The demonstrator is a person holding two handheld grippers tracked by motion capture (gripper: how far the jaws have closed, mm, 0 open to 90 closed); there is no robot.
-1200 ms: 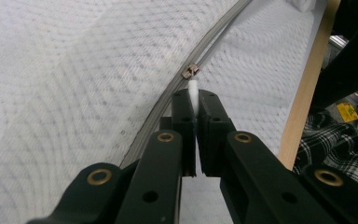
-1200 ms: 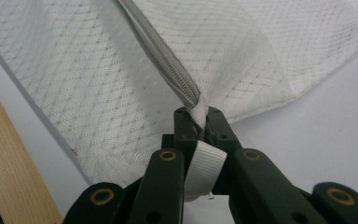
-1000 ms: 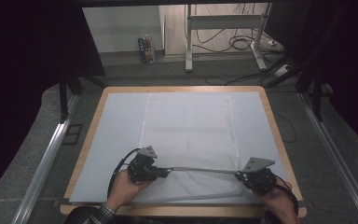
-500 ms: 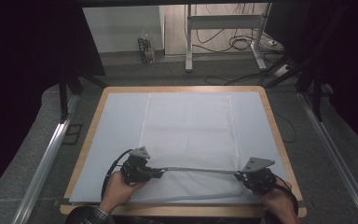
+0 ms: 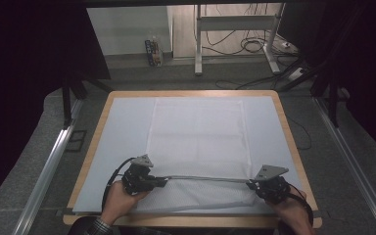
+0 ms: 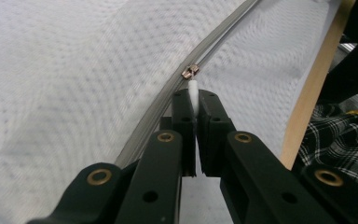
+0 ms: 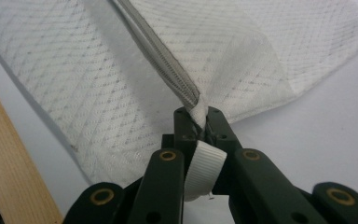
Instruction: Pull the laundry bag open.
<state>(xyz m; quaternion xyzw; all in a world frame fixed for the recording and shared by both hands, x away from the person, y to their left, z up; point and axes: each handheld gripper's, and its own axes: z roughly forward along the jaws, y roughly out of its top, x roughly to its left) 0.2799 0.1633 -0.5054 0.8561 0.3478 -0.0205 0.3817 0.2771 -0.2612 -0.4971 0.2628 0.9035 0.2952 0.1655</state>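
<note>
While the worktop [image 5: 98, 142] with its pale cover and wooden rim looks the same as a second ago, we see the left gripper [image 5: 162, 182] sitting a little further left along the near edge than before, and the right gripper [image 5: 250, 185] has kept its place at the near right. The white mesh bag [image 5: 198, 132] lies flat across the middle of the worktop, its near edge lifted between the two grippers, and the grey zipper [image 5: 205, 178] runs taut from one to the other.

From the high view we cannot make out what each gripper grasps; the gripper views settle it. In the left gripper view, the left gripper [image 6: 195, 105] is pressed together on the white pull tab [image 6: 193, 91], with the small metal slider [image 6: 190, 71] just beyond its tips on the zipper [image 6: 223, 39]. In the right gripper view, the right gripper [image 7: 199, 116] pinches the bunched end of the zipper [image 7: 161, 53], and a ribbed white tag [image 7: 204, 170] hangs down between its jaws.
</note>
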